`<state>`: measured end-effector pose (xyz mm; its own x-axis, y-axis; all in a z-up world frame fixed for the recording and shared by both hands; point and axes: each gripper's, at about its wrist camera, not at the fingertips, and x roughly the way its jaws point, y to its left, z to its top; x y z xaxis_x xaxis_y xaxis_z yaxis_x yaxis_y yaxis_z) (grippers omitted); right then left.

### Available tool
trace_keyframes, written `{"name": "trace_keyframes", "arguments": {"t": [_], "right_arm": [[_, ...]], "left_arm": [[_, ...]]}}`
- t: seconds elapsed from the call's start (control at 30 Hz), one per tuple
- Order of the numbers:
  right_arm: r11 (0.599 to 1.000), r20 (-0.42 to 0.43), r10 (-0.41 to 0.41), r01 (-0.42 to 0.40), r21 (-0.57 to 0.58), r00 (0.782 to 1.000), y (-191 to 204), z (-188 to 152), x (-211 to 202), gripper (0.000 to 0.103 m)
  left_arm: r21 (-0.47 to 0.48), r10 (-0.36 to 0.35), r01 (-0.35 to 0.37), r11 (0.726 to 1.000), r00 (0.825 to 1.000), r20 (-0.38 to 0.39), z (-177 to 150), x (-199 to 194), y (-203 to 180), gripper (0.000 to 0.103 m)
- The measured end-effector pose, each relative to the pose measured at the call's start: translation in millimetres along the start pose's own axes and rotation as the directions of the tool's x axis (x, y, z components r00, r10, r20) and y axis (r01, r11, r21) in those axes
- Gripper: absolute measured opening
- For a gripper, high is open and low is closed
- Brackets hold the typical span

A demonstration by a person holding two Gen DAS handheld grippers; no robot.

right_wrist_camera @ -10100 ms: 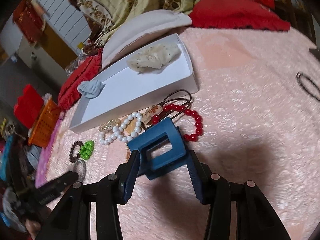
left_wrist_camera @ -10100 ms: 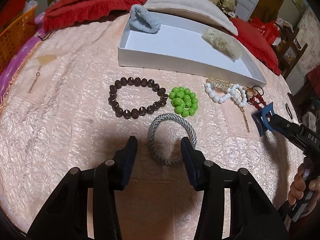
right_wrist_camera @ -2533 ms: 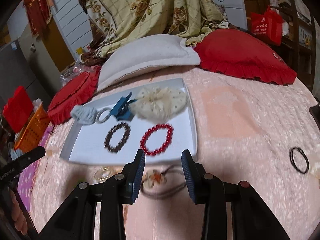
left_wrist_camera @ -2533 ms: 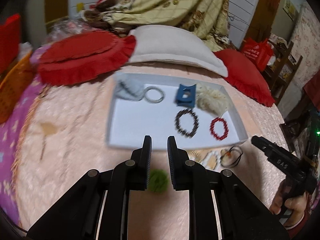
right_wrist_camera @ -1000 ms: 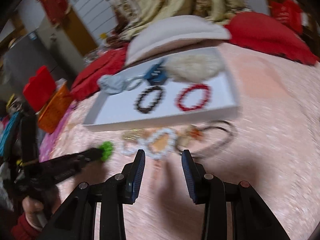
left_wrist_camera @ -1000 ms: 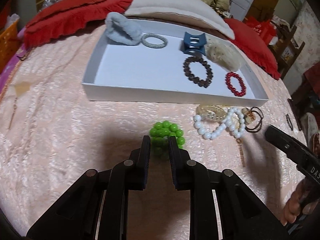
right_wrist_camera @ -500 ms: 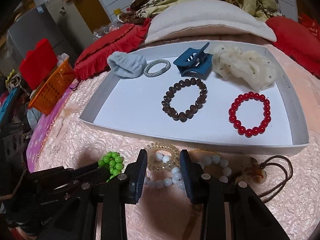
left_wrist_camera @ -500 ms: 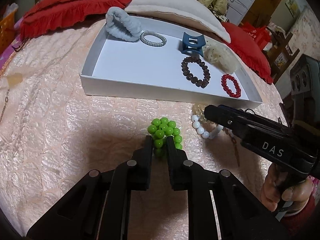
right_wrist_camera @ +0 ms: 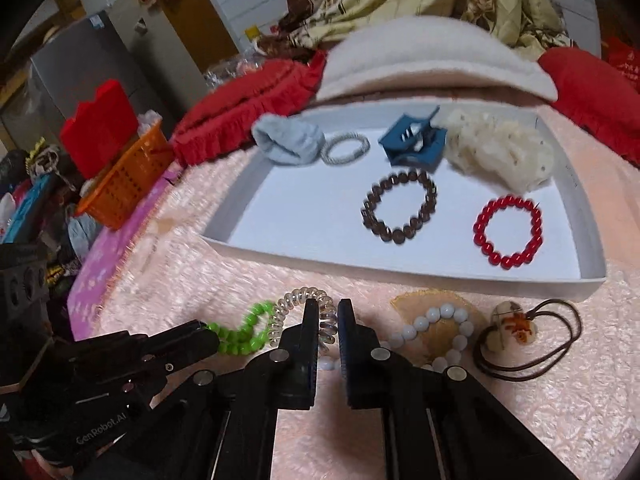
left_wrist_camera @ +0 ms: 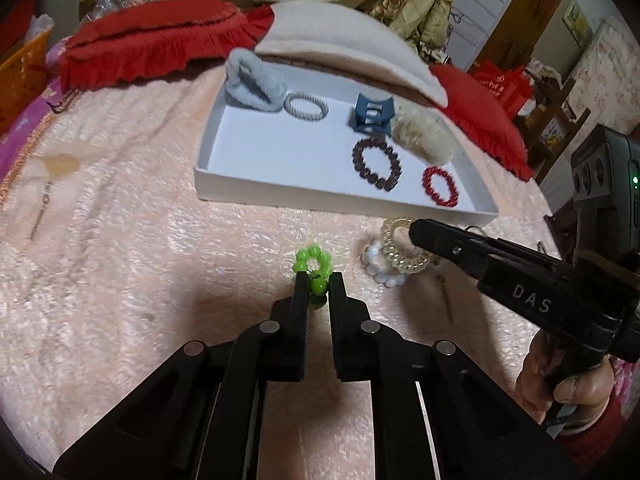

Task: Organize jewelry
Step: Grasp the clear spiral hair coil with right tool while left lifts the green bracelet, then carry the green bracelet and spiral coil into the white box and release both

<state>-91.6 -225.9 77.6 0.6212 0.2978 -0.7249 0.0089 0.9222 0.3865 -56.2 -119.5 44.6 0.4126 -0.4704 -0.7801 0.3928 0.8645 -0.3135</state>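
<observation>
Left wrist view: on a bed with a pink quilted cover [left_wrist_camera: 120, 240] and red cushions [left_wrist_camera: 152, 48] behind, the left tongs [left_wrist_camera: 318, 280] pinch the green bead bracelet [left_wrist_camera: 314, 262] lying just in front of the white tray [left_wrist_camera: 320, 200], which holds a brown bead bracelet [left_wrist_camera: 377, 159], a red bead bracelet [left_wrist_camera: 440, 186] and a blue hair claw [left_wrist_camera: 373, 115]. Right wrist view: an orange basket [right_wrist_camera: 124, 176] stands at the bed's left edge; the right tongs [right_wrist_camera: 328, 312] are pressed onto the clear spiral hair tie [right_wrist_camera: 304, 312], beside the white bead bracelet [right_wrist_camera: 436, 332] and a corded pendant [right_wrist_camera: 514, 324], all outside the tray.
</observation>
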Motion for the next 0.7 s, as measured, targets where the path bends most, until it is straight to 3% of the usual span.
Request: {"name": "trace_keyframes", "arguments": {"t": [0.37, 0.57, 0.7], "right_arm": [[1.0, 0.077, -0.021, 0.02, 0.004, 0.997, -0.7, 11.8, -41.0, 0.009], [0.999, 0.086, -0.021, 0.018, 0.037, 0.996, -10.3, 27.0, -40.4, 0.009], [0.999, 0.08, -0.018, 0.015, 0.036, 0.997, -9.3, 40.4, -28.4, 0.009]], "left_arm": [[-0.019, -0.037, 0.038, 0.999, 0.998, 0.052, 19.1, -33.7, 3.2, 0.008], [0.005, -0.057, 0.057, 0.998, 0.995, 0.087, 55.0, -49.3, 2.7, 0.008], [0.035, -0.031, 0.028, 0.999, 0.996, 0.086, 82.5, -41.8, 2.1, 0.008]]}}
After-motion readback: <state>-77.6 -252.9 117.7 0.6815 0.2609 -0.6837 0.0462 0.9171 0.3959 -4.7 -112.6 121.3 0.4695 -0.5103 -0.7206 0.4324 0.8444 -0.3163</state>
